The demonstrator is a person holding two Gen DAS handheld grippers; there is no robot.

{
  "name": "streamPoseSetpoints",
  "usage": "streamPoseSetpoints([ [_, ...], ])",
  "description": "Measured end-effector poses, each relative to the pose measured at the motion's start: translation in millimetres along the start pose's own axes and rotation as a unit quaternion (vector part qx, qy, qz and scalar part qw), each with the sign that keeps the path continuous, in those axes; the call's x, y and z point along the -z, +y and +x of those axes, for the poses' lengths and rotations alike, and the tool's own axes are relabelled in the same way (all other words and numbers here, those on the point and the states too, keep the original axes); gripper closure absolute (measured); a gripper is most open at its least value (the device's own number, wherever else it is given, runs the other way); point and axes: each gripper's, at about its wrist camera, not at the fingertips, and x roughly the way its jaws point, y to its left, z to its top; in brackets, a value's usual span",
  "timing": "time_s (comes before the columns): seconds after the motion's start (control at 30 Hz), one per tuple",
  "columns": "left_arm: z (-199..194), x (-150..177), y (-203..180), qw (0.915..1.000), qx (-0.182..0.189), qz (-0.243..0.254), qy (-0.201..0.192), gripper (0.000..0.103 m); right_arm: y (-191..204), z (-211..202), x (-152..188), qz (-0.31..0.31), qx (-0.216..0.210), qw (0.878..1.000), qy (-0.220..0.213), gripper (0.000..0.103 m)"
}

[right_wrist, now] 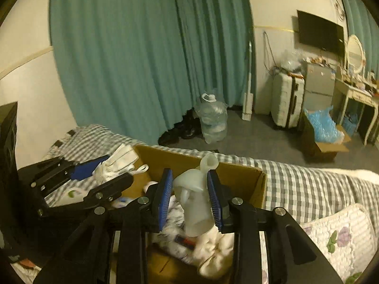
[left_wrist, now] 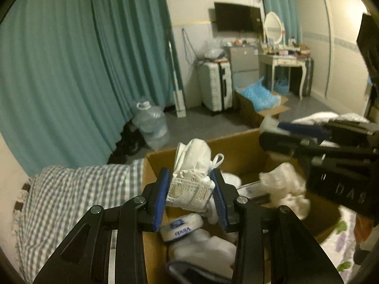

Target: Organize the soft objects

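Observation:
An open cardboard box point(left_wrist: 239, 146) sits on the bed, holding white soft items and a Vinda tissue pack point(left_wrist: 181, 229). My left gripper point(left_wrist: 190, 189) is shut on a white mesh shoe point(left_wrist: 189, 184) and holds it above the box's left side. My right gripper point(right_wrist: 189, 194) is shut on a translucent white spray bottle point(right_wrist: 195, 203) above the box point(right_wrist: 239, 179). The left gripper with the shoe point(right_wrist: 118, 163) also shows in the right wrist view at left. The right gripper point(left_wrist: 272, 130) shows in the left wrist view at right.
A grey checked bedspread point(left_wrist: 78, 189) covers the bed. A floral quilted pillow point(right_wrist: 338, 234) lies at right. On the floor stand a large water jug point(left_wrist: 151, 123), a white suitcase point(left_wrist: 215, 85) and a second box with blue plastic point(left_wrist: 258, 101). Teal curtains hang behind.

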Motion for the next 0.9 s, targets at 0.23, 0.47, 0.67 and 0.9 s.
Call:
streamPoseSetpoints([
  [0.23,22.8,10.6,7.1,0.9995,-0.019,-0.019,0.017,0.028,-19.4,9.8,0.3,0.030,0.019,0.999,0.007,0.042],
  [0.47,-18.8,-1.3,4.3,0.9994,-0.024,-0.023,0.006,0.028,-11.9,-62.6,-19.2,0.036,0.044,0.998,-0.024,0.042],
  [0.67,-128.1,-35.0,8.1,0.9966,-0.031,-0.015,-0.075,0.028,18.6,-170.7,-51.2,0.003,0.066,0.995,-0.078,0.039],
  [0.9,-268.3,-59.7,23.6,0.9811,-0.044,-0.019,-0.187,0.016,61.1,-305.1,-75.2,-0.036,0.096,0.983,-0.154,0.018],
])
